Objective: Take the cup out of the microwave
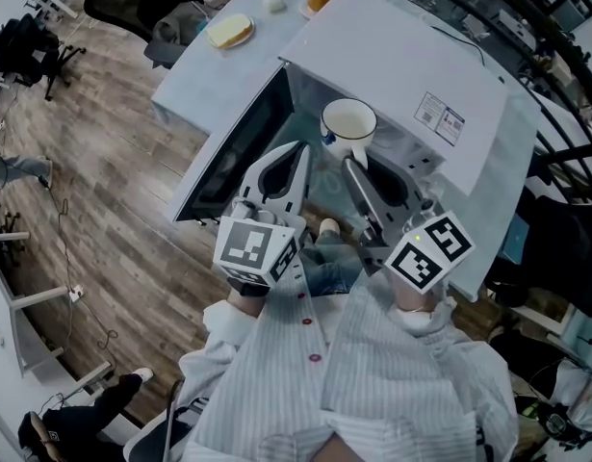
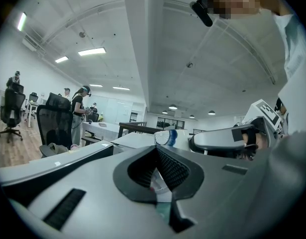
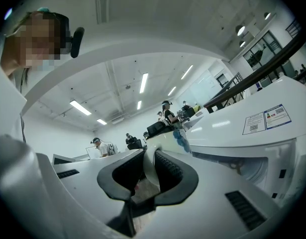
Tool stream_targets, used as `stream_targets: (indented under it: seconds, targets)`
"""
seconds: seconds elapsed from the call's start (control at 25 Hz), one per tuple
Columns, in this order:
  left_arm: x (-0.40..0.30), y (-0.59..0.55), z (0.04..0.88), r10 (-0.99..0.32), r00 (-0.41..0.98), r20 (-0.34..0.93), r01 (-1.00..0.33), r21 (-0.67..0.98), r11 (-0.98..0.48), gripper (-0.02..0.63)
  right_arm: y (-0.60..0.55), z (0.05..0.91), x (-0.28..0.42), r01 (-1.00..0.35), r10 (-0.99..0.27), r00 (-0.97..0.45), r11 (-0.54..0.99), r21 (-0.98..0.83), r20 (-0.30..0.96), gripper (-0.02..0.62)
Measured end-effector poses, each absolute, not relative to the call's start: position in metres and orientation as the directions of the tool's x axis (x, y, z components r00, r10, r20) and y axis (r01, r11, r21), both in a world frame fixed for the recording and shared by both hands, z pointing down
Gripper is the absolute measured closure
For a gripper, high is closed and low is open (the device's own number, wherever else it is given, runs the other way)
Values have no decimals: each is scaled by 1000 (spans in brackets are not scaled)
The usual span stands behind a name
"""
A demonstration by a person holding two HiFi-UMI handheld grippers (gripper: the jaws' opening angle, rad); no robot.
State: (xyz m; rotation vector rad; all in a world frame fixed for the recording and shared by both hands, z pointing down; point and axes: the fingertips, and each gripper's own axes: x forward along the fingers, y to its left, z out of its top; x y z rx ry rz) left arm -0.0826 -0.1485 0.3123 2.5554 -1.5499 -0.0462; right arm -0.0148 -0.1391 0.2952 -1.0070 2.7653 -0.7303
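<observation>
A white cup (image 1: 348,121) with blue print hangs at the mouth of the open white microwave (image 1: 401,61). My right gripper (image 1: 353,164) points level at the cup's near side. In the right gripper view its jaws (image 3: 152,158) are closed on a white curved part of the cup, and the cup's body (image 3: 178,136) shows just beyond. My left gripper (image 1: 294,152) is beside it on the left with nothing in it. Its tips (image 2: 156,148) meet, so it is shut. From there the cup (image 2: 167,137) and the right gripper (image 2: 225,139) lie ahead to the right.
The microwave door (image 1: 233,147) stands open to the left, close to my left gripper. Behind the microwave the table (image 1: 194,70) carries a plate of bread (image 1: 230,30) and a small plate with an orange item (image 1: 318,1). Wooden floor and office chairs lie to the left.
</observation>
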Motion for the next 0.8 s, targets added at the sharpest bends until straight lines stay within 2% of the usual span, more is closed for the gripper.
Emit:
stream_targets:
  seconds: [0.8]
  targets:
    - [-81, -149, 316, -878, 474, 66, -874, 158, -460, 597, -139, 300, -15, -575, -624, -778, 659, -486, 75, 508]
